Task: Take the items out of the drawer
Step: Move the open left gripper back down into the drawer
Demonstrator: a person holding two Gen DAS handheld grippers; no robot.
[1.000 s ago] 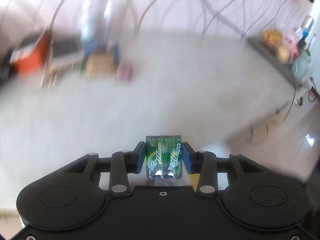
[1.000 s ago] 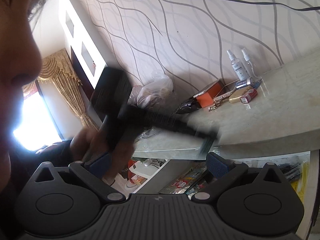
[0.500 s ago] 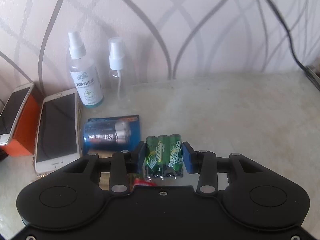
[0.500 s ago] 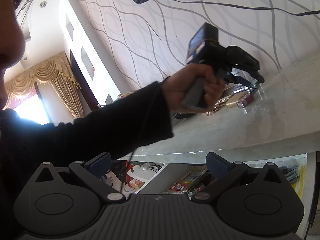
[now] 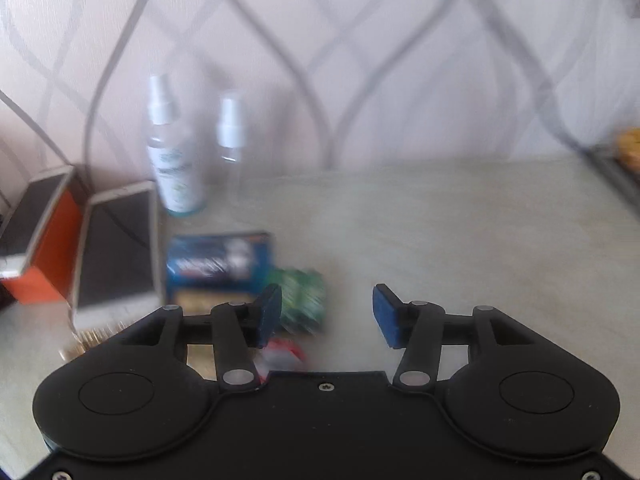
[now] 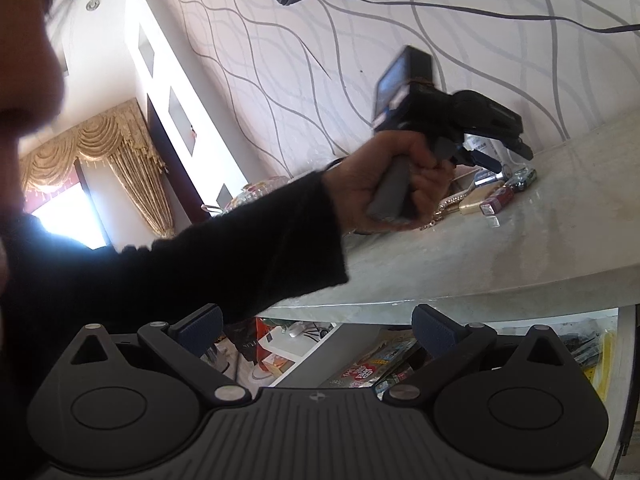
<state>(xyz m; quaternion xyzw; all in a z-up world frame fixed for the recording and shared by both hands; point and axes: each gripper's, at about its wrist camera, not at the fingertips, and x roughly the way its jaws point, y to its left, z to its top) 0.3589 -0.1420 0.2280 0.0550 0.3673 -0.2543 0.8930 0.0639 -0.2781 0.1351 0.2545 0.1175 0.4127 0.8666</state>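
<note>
The left gripper (image 5: 327, 312) hovers over the marble countertop (image 5: 460, 232) with its blue pads spread wide and nothing between them. The green pack of batteries (image 5: 306, 300) lies on the counter just beside the left pad, blurred by motion. Just behind the pack sits a blue blister card with a larger battery (image 5: 220, 264), and a small red item (image 5: 284, 354) peeks out under the gripper body. Farther left lie a phone (image 5: 116, 248) and an orange box (image 5: 44, 240) with another phone on top; two spray bottles (image 5: 174, 156) stand by the patterned wall. The right gripper (image 6: 316, 330) is also spread apart and empty, held below the counter edge in front of the open drawer (image 6: 592, 352), where printed packets and small clutter show. From that view, the person's left hand (image 6: 384, 184) grips the other tool's handle above the counter.
</note>
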